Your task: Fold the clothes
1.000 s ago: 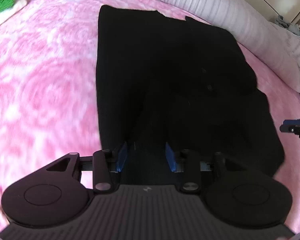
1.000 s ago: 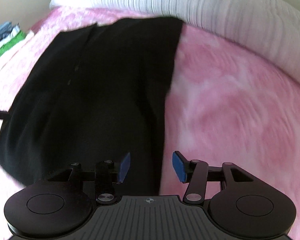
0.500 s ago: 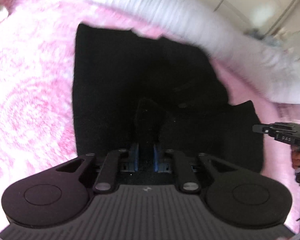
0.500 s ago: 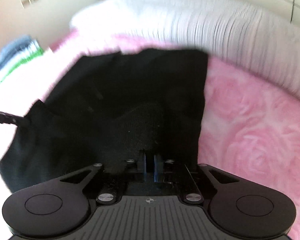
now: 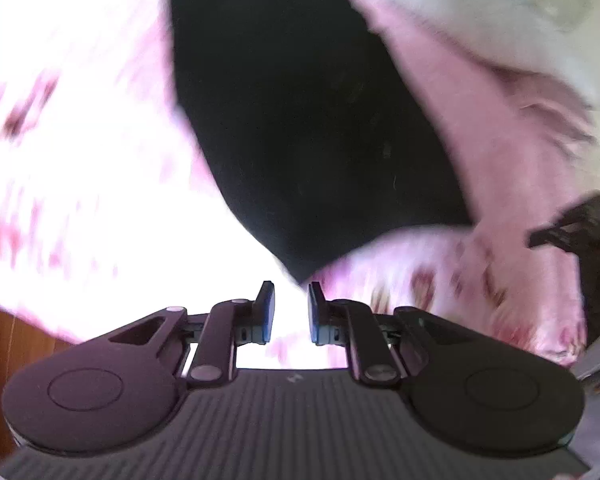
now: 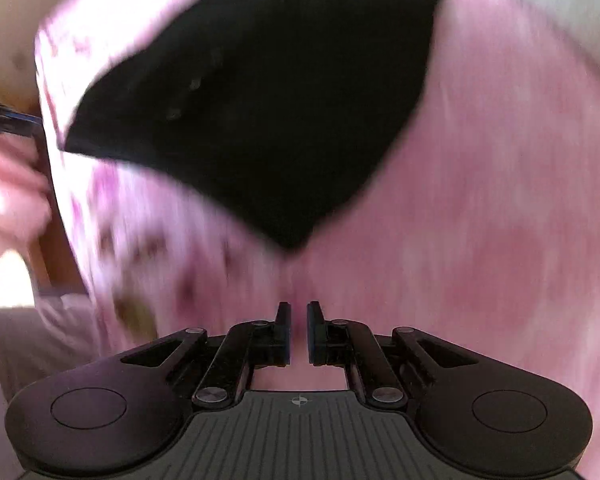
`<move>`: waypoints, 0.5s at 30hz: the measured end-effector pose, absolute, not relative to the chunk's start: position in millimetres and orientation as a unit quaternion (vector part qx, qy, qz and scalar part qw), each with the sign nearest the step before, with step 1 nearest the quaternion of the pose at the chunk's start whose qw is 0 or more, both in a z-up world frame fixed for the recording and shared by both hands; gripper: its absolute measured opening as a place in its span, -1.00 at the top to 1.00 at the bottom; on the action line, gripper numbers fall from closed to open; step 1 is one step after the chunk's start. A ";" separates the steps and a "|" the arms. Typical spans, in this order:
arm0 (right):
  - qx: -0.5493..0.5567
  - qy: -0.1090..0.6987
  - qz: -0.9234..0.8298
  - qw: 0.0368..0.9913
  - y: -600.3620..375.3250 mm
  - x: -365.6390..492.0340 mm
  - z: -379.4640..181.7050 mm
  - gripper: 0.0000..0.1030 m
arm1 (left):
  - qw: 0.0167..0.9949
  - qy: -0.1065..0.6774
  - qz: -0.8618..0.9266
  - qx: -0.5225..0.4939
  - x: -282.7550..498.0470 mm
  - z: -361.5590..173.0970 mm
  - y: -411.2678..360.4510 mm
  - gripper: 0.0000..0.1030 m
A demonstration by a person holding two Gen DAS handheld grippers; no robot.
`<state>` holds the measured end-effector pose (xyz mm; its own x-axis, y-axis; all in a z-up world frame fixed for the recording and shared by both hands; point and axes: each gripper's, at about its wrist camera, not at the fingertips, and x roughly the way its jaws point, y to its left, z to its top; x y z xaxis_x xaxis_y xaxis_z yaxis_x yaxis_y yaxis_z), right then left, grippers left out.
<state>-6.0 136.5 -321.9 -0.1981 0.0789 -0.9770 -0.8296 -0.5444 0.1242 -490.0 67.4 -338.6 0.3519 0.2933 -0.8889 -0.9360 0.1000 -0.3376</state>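
We see the black garment (image 5: 312,120) lying flat on the pink blanket (image 5: 80,120), its near corner toward the bed's edge. Our left gripper (image 5: 291,308) is opening its jaws on nothing, just short of that corner. Our right gripper (image 6: 299,330) has its jaws nearly pressed together, also empty.

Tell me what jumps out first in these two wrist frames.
The black garment dominates both views, lying flat on the pink floral bedspread, its nearest corner pointing toward each camera. In the foreground, the left gripper and the right gripper hold nothing: bedspread shows through each narrow gap. Everything is motion-blurred.
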 end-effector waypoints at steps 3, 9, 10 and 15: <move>-0.523 0.389 0.668 0.359 114.0 9.5 -332.6 0.63 | 0.619 0.290 0.507 -0.526 -487.6 -351.0 38.6 0.61; -0.411 0.457 0.674 0.410 121.9 7.4 -333.6 0.03 | 0.551 0.126 0.563 -0.604 -495.9 -364.1 58.1 0.22; -0.387 0.469 0.678 0.413 127.8 5.0 -335.8 0.01 | 0.540 0.101 0.568 -0.613 -493.1 -369.9 67.5 0.21; -0.277 0.549 0.650 0.447 157.7 13.1 -374.0 -0.03 | 0.501 0.034 0.568 -0.652 -495.9 -410.1 98.1 0.21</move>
